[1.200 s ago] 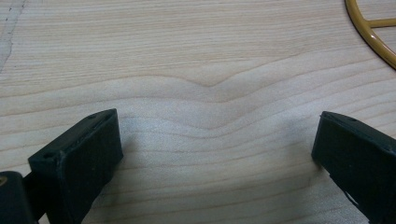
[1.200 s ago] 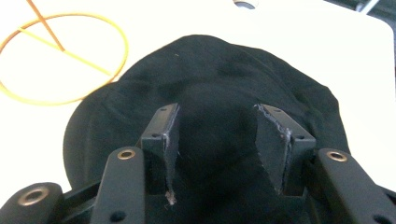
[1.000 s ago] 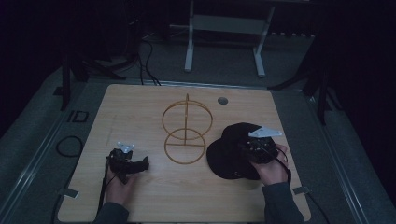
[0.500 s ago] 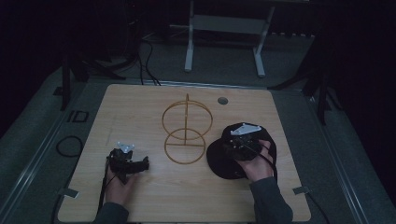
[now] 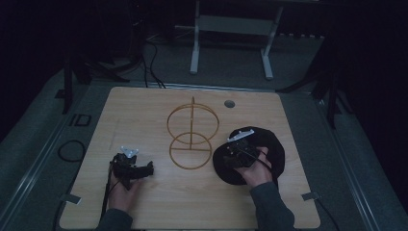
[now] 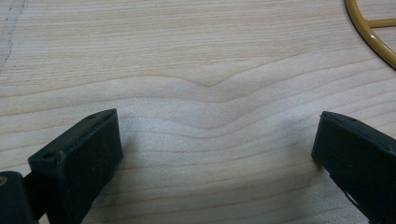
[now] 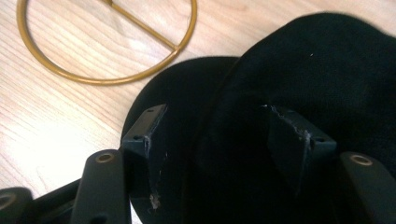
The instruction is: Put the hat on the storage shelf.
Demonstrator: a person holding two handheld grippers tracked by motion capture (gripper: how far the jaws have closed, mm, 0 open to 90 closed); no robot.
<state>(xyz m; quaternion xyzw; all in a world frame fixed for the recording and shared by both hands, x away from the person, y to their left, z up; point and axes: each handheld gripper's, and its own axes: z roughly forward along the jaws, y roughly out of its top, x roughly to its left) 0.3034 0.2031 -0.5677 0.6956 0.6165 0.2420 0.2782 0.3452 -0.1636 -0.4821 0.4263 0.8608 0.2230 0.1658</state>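
A black cap (image 5: 270, 144) lies on the right half of the wooden table (image 5: 144, 115). My right gripper (image 5: 230, 156) sits low over the cap's left part, open. In the right gripper view the cap (image 7: 327, 60) fills the space between the spread jaws of that gripper (image 7: 219, 126), where brim meets crown. A gold wire stand (image 5: 191, 139), an upright ring on a flat ring base, is at the table's middle, just left of the cap. My left gripper (image 5: 150, 169) rests on the table left of the stand, pointing right. It is open over bare wood (image 6: 215, 149).
The stand's base ring (image 7: 100, 82) lies close to the cap's brim, and its edge (image 6: 382, 22) is ahead of the left gripper. A round grommet (image 5: 229, 103) sits near the far table edge. A metal frame (image 5: 231, 24) and floor cables (image 5: 72, 149) lie beyond the table.
My right gripper has moved left across the cap, from its right side to its left part near the stand. The left gripper has stayed where it was.
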